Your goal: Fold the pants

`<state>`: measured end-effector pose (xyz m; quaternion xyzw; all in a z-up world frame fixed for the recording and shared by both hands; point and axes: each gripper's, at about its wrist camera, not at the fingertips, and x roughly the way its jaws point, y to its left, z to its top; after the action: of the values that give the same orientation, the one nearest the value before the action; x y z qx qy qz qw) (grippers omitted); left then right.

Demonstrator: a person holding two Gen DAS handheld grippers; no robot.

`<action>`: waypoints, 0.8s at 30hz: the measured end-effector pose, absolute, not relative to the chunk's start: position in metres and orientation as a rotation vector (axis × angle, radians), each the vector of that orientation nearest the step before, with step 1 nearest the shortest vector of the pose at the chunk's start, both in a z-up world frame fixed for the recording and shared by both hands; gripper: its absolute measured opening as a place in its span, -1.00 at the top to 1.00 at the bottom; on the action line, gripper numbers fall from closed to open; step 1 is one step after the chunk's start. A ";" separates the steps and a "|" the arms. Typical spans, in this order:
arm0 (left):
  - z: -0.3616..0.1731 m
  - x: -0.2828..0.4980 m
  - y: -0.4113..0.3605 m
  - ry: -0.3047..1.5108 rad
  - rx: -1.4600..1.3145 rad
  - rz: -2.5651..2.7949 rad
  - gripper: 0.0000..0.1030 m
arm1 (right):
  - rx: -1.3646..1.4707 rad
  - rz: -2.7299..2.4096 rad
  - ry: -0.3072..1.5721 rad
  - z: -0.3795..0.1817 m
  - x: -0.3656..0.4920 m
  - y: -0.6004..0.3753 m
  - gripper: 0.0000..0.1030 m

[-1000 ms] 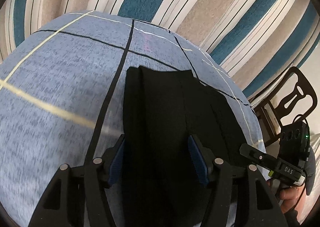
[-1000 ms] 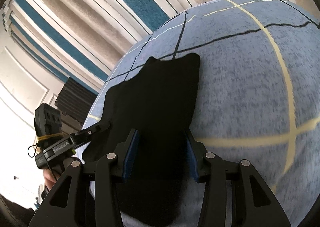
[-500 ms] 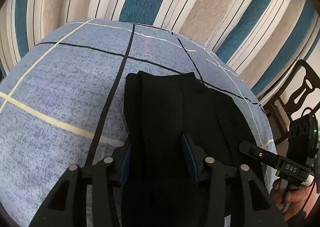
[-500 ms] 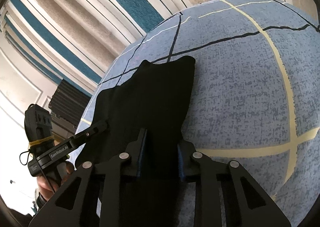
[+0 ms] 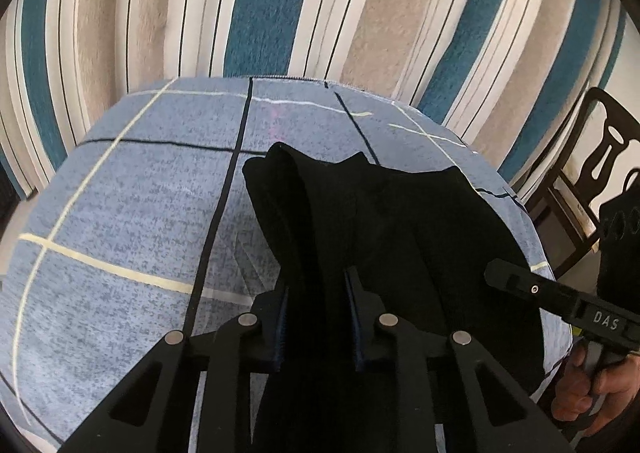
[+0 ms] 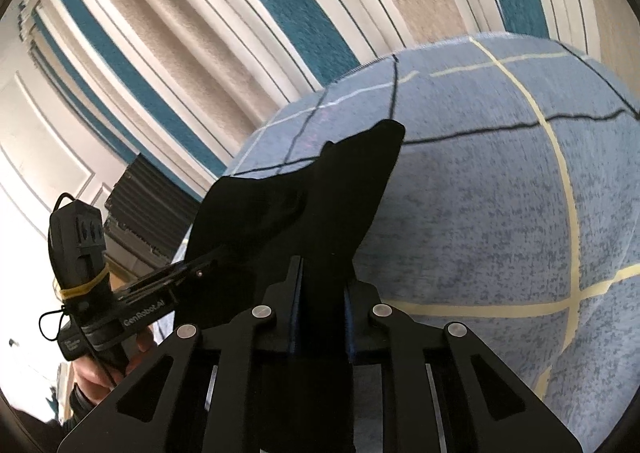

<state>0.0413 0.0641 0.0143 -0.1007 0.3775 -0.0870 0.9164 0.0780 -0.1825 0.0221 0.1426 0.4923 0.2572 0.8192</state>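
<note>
Black pants (image 5: 380, 213) lie on a blue checked sheet (image 5: 140, 193). Their near edge is bunched between the fingers of my left gripper (image 5: 318, 285), whose jaws are closing on the cloth and pinch it. In the right wrist view the same pants (image 6: 320, 193) rise from the sheet (image 6: 480, 193) into my right gripper (image 6: 322, 277), whose jaws are also closing and press on a fold of cloth. Each gripper shows in the other's view: the right gripper (image 5: 520, 281) at the pants' right side, the left gripper (image 6: 192, 273) at their left.
A striped teal, beige and white surface (image 5: 260, 13) lies beyond the sheet's far edge. A dark wooden chair (image 5: 580, 173) stands at the right. A dark ribbed object (image 6: 136, 221) sits off the sheet's left side. A hand (image 5: 592, 385) holds the right gripper's handle.
Both grippers' jaws have narrowed onto the pants' near edge and risen. The cloth has lifted and bunched, and its far end has drawn in from the sheet.
</note>
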 end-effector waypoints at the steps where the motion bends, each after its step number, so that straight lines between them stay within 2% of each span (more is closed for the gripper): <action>1: 0.016 0.040 0.064 0.773 -0.206 -0.179 0.50 | 0.301 0.551 1.045 0.024 0.076 -0.182 0.68; 24: 0.033 0.049 0.097 0.722 -0.184 -0.156 0.50 | 0.271 0.599 1.022 0.033 0.103 -0.139 0.68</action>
<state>0.0492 0.0967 0.0334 -0.0898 0.3525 -0.0763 0.9284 0.1032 -0.1389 0.0334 0.1271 0.4801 0.2814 0.8211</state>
